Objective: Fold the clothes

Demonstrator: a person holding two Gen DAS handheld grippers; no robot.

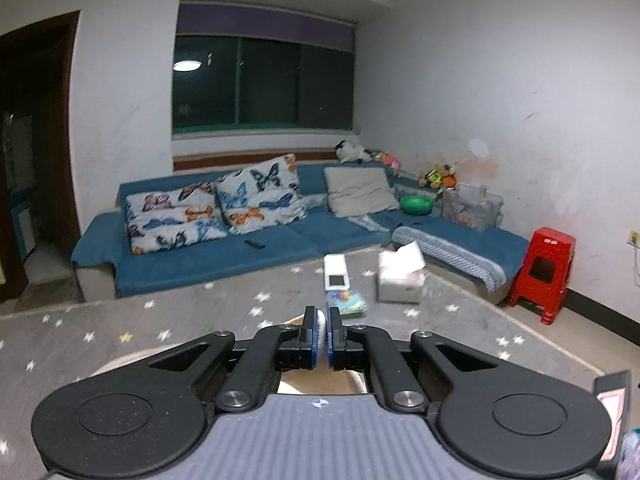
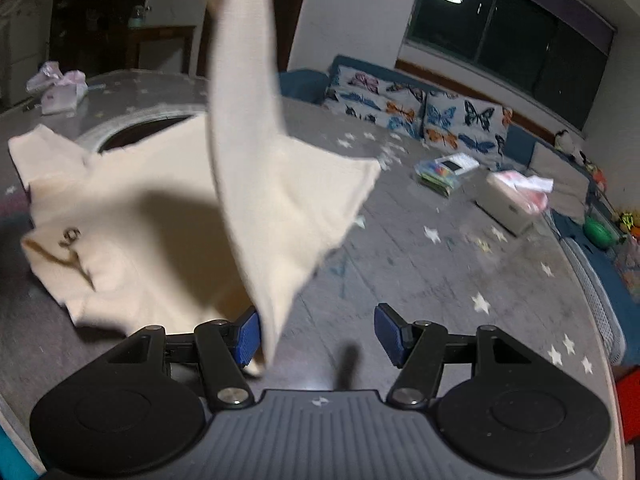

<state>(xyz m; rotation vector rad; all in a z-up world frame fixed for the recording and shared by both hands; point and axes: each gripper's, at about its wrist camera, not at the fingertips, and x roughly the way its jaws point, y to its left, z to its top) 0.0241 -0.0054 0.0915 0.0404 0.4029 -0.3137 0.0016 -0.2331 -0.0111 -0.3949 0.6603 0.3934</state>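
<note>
One cream garment (image 2: 132,216) lay mostly on the bench (image 2: 440,280), a sleeve-like strip pulled steeply upward. The left gripper (image 1: 322,330) had its jaws clamped on a bit of that cloth. The right gripper (image 2: 316,334) stood with jaws apart, the hanging edge beside one pad, ungripped. The fold seemed mid-lift; next, the right likely needed to pinch that edge.

Left gripper (image 1: 322,330): jaws drawn together, pinching a sliver of pale cloth (image 1: 321,317) between the blue pads, held raised. Right gripper (image 2: 316,334): jaws parted, angled downward, the left pad (image 2: 249,334) beside the hanging cloth.
</note>
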